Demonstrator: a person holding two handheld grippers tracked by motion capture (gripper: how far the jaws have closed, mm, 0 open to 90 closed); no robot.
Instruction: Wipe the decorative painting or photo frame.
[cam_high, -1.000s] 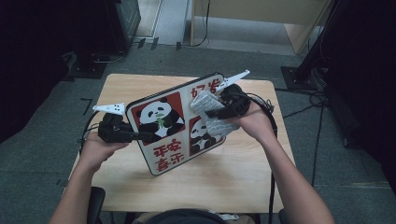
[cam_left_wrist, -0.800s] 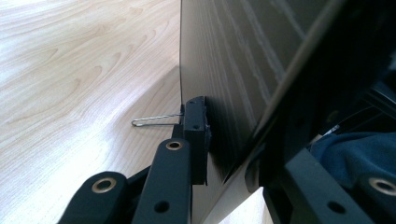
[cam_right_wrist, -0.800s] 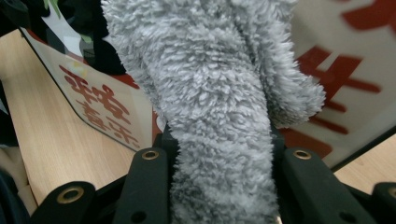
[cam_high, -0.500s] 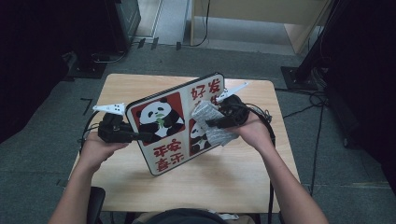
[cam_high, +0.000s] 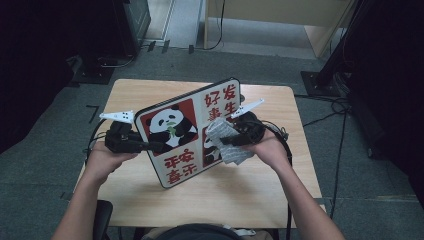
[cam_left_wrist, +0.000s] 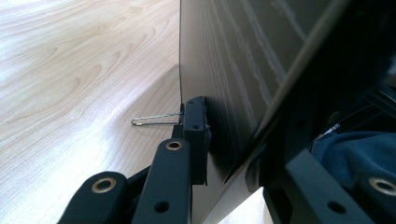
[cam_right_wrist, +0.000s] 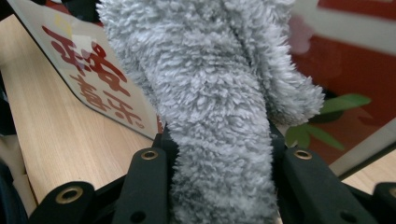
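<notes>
panda board (cam_high: 190, 132): a flat sign with panda pictures and red characters on red and white squares, held tilted on edge over the middle of the desk (cam_high: 150, 200), its lower corner down near the desk top
board back (cam_left_wrist: 233, 60): plain dark face, seen in the left gripper view, with the board's thin edge running upright
grey cloth (cam_high: 227, 142): fluffy grey cloth, lying against the printed face at the board's right side
cloth close up (cam_right_wrist: 210, 93): thick pile, covering part of the red print and a green leaf
left hand-held gripper (cam_high: 150, 146): jaws pinched on the board's left edge, one pad flat on the dark back
right hand-held gripper (cam_high: 227, 141): jaws clamped on the grey cloth, which bulges up between them
wire loop (cam_left_wrist: 154, 120): thin metal, sticking out beside the left jaw pad
</notes>
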